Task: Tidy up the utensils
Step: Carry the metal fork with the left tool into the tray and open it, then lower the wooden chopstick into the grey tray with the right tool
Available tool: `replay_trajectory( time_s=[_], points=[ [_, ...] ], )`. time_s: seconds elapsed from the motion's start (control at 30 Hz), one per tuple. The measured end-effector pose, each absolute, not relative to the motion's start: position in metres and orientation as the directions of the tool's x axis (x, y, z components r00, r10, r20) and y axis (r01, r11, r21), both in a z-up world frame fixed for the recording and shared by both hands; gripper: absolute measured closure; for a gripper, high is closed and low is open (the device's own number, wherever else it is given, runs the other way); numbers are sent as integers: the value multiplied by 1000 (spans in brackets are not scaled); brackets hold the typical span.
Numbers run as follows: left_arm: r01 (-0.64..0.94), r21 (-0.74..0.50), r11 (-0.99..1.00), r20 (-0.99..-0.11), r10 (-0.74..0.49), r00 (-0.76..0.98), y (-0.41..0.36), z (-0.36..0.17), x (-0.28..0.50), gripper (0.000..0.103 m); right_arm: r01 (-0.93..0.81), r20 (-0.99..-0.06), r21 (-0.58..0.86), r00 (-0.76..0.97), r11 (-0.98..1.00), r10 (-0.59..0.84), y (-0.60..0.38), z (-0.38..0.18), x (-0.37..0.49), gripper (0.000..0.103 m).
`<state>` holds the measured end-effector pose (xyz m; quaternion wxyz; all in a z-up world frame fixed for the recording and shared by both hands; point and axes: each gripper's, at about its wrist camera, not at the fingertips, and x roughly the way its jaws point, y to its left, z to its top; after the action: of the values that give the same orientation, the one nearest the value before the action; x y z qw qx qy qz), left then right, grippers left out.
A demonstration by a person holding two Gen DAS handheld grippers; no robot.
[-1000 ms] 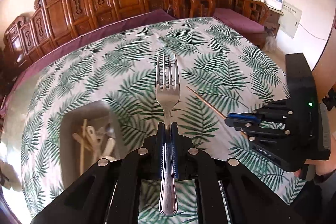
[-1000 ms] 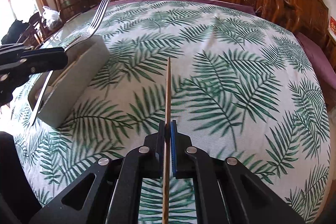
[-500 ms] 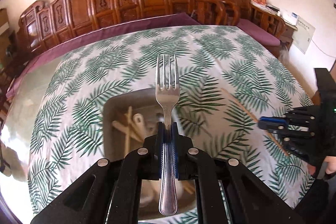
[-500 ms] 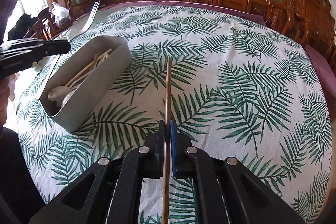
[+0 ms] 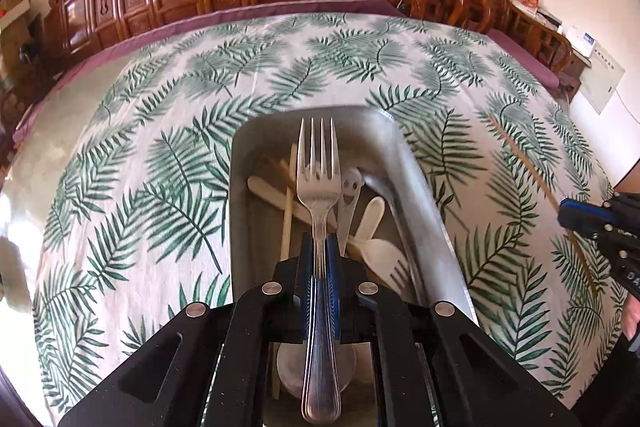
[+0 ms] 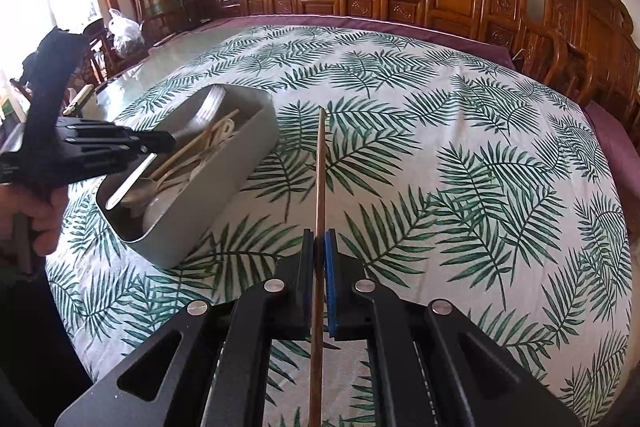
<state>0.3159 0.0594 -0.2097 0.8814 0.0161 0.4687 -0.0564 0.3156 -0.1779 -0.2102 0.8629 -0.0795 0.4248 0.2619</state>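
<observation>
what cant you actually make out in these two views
- Tray contents, left wrist view: the fork and the left gripper cover the middle; the pale utensils overlap, so no sure count.
- Tray floor, right wrist view: the near wall hides it.
- Chopstick rear end, right wrist view: cut off by the bottom edge, below the right gripper.
- Wall signs, left wrist view: too small to read.
</observation>
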Motion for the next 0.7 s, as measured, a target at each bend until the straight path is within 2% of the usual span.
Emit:
replay_trajectory(
  time_s=[0.33, 0.57, 0.7],
  points=[
    [98, -38, 995, -841, -85, 535, 63, -218, 320, 97, -539, -770, 98, 492, 836, 407, -162, -202, 313, 97],
    [105, -73, 992, -821, -119, 558, 68, -205, 318, 96, -565, -759, 94, 492, 820, 426, -134, -187, 310, 97],
    [93, -92, 991, -800, -129, 585, 79, -192, 314, 85, -566, -741, 131, 489, 814, 460, -118, -179, 313, 97]
  ],
)
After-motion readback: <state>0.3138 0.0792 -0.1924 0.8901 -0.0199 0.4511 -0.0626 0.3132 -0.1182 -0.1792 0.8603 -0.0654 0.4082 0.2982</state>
